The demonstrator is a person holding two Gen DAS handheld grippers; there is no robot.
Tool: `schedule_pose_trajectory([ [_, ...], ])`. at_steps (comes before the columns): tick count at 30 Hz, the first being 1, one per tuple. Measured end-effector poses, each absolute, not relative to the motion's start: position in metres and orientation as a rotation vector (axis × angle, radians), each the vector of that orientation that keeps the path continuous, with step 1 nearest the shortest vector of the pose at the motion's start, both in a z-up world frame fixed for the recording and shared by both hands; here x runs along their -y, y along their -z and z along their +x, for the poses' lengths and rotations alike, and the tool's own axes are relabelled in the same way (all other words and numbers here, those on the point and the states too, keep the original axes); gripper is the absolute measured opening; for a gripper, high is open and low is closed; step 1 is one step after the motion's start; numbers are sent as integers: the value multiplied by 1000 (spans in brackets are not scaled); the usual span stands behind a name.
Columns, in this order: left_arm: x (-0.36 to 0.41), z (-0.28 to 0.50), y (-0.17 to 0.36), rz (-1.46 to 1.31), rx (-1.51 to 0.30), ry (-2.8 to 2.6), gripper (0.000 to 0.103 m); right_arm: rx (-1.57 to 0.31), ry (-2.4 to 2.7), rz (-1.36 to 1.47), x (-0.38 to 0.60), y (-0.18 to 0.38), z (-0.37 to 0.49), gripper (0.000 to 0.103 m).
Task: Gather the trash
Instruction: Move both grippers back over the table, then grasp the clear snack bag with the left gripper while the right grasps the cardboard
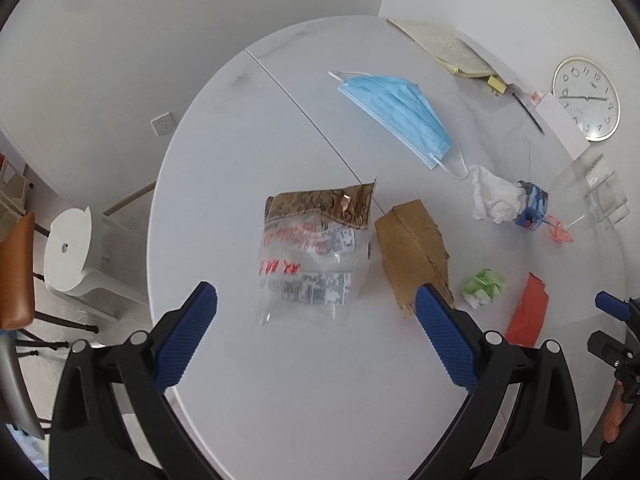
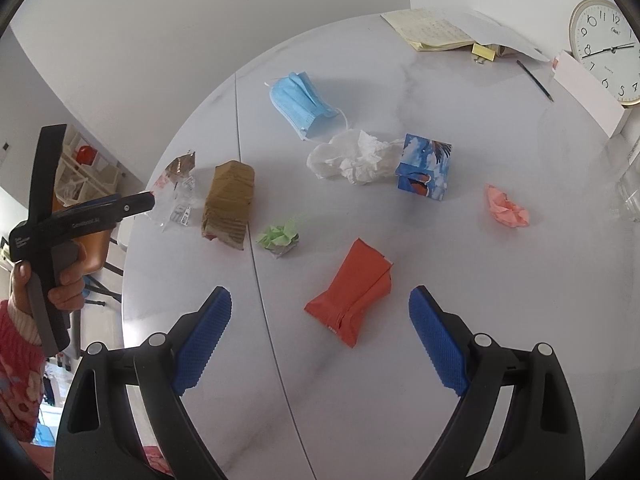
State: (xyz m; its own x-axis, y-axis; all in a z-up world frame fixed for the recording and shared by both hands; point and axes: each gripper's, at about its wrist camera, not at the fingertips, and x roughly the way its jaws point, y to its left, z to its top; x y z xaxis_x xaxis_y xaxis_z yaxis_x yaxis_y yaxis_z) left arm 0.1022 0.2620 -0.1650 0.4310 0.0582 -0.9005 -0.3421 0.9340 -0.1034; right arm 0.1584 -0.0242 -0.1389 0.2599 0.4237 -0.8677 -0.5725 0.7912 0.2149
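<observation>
The left gripper (image 1: 316, 304) gapes wide and empty over the round white table (image 1: 304, 396), a clear printed plastic bag (image 1: 310, 268) just beyond. The right gripper (image 2: 320, 306), equally wide, apparently untouching, frames a crumpled red paper packet (image 2: 352, 300).

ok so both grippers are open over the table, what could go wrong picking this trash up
The left hand-held gripper faces a clear plastic bag lying flat; its fingers may slide off the thin film. The cardboard box sits right beside the bag and could get nudged. The right hand-held gripper faces the red wrapper, which may crumple or slip when squeezed.
</observation>
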Motion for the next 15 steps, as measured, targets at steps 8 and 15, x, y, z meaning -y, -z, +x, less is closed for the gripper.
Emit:
schedule_pose_trajectory([
  [8,-264,144,198,-262,-1165,-232,95,-1149,-678,-138,19,157,178,90],
  [15,-272,164,213,-278,-1180,-224,93,-1170,-684,-127,11,167,191,90],
])
